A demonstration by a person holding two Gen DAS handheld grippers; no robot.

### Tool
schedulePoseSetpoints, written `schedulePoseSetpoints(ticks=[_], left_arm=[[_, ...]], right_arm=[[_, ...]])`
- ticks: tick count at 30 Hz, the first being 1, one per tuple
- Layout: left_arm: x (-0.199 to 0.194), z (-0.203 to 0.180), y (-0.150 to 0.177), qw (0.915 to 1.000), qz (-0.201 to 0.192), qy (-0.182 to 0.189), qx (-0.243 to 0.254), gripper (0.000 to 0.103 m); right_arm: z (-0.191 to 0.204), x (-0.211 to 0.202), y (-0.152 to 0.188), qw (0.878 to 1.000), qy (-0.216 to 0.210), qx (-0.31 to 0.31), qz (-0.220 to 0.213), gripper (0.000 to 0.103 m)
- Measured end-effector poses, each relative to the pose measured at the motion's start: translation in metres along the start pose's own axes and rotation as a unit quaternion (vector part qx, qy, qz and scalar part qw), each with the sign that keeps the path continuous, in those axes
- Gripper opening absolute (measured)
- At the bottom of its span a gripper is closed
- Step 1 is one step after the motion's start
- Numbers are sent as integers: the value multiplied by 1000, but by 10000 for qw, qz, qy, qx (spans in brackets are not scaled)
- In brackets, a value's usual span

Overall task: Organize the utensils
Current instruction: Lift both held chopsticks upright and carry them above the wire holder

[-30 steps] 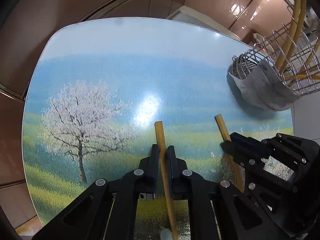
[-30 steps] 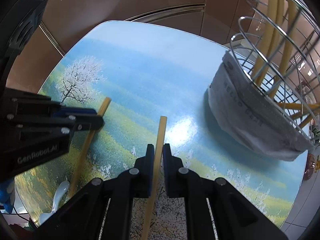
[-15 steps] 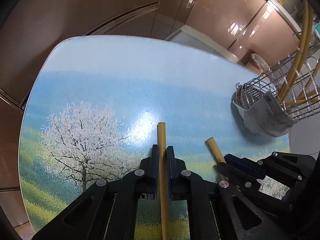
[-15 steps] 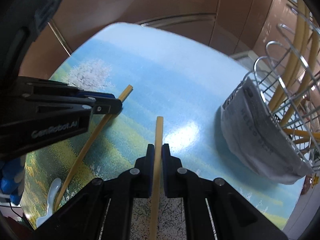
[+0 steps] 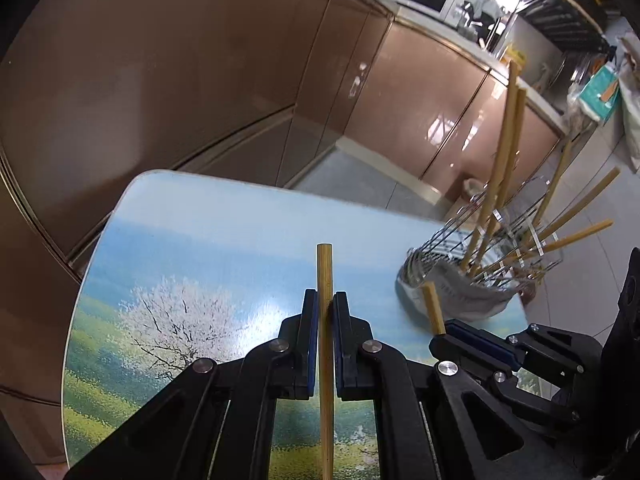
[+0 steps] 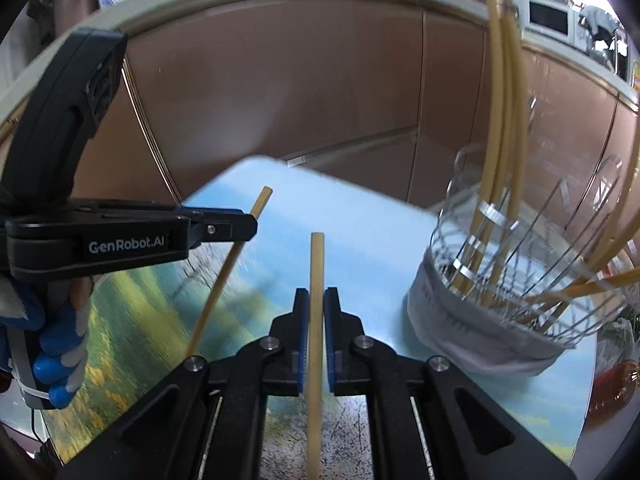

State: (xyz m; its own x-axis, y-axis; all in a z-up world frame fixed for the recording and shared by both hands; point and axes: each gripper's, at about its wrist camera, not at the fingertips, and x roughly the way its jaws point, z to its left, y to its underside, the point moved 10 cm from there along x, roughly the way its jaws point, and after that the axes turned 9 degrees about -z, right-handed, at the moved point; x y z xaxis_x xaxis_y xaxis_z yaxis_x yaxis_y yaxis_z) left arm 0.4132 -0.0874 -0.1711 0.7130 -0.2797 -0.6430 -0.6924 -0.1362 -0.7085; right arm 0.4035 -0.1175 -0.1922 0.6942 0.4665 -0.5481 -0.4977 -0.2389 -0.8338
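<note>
Left wrist view: the left gripper (image 5: 326,308) pinches a chopstick (image 5: 325,320) tight, tip pointing up and away. The right gripper (image 6: 316,304) pinches a second stick (image 6: 316,320) the same way. Both sticks are off the tabletop (image 5: 240,232). Next, I think, each stick must tip down into the basket (image 6: 500,300) near the right edge.

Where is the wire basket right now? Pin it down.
The wire basket stands at the table's right edge in both wrist views, chopsticks already inside, just right of the chopstick in the right claw.
</note>
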Motion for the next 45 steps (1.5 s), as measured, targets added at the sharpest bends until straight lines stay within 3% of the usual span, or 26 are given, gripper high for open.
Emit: schedulePoseSetpoints(ticks=[7,14,19,27,28,35,44,45], left_arm=[[-35,-4,-21,9987,-473,202,-25,6],[-90,-23,-50,9924,-1118,502,68,5],[-130,-46,-88,9827,-1639,863,78,5],[-164,-101,-154,9627,-2254,1487,173,5],[-164,-108,-161,9603,-2301,1564,193,0],[-132,-146,-177,9513,-2503,1734,482,0],[-21,-151,-133,9612,-1758,2103,302,0],[-16,-149,-130,9614,-1710,2141,251,0]], right_arm=[[7,-50,-34,9973,-4,10,-733,6],[8,-117,-85,9858,-17,16,-1677,6],[21,-164,-129,9728,12,-127,-2313,6],[-10,-201,-202,9503,393,-323,-3070,6],[-14,-201,-207,9483,428,-330,-3128,6],[-62,-182,-218,9345,950,-376,-3410,6],[-123,-103,-151,9421,1360,-75,-3066,7],[-124,-104,-147,9351,1523,-192,-3195,7]])
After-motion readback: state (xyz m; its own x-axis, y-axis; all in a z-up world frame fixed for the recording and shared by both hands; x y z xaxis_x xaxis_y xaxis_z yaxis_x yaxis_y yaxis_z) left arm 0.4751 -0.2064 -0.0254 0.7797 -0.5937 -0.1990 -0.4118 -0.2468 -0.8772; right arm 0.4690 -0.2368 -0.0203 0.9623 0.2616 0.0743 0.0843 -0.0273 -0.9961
